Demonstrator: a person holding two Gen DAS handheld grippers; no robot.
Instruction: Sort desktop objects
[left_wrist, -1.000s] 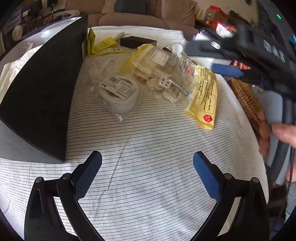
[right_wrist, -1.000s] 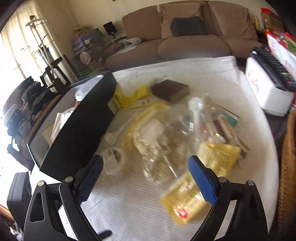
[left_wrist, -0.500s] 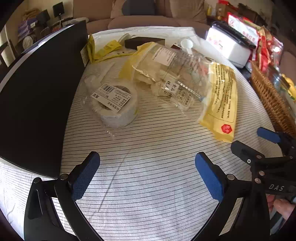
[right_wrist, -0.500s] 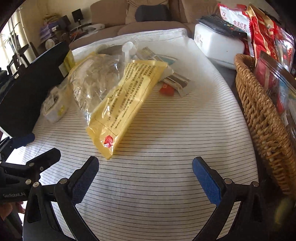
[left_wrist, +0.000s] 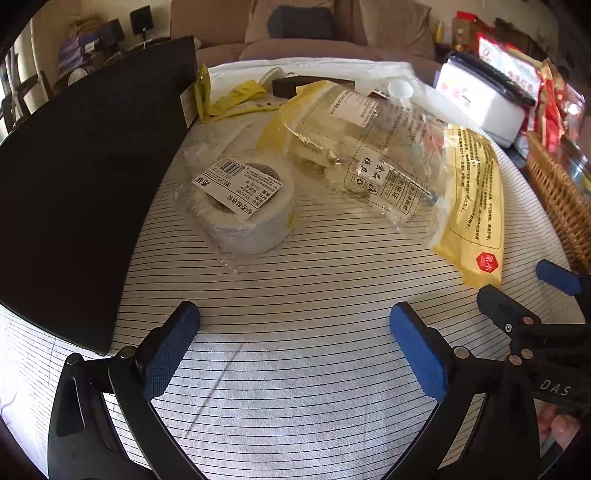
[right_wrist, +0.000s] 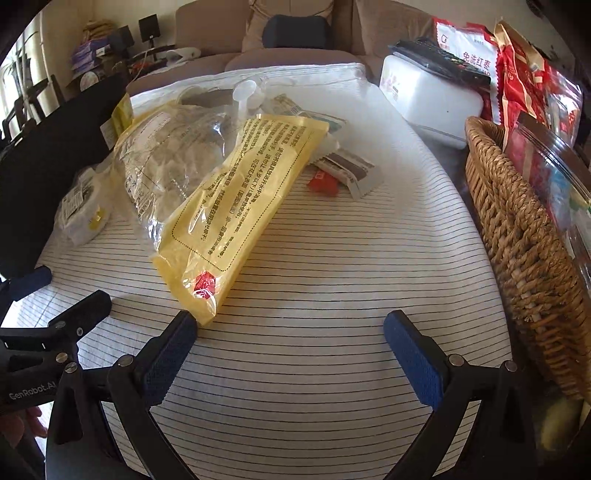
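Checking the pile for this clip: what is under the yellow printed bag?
The yellow printed bag lies partly on a clear plastic bag and on the striped cloth. A white scoop and flat packets show behind it. Anything fully beneath is hidden.

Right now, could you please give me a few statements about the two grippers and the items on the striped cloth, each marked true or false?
1. The left gripper holds the tape roll. False: its jaws are open and empty, short of the roll.
2. The yellow bag lies on the striped cloth. True.
3. The wicker basket sits on the right side of the table. True.
4. The right gripper is shut on the yellow bag. False: it is open, with only its left finger near the bag's corner.
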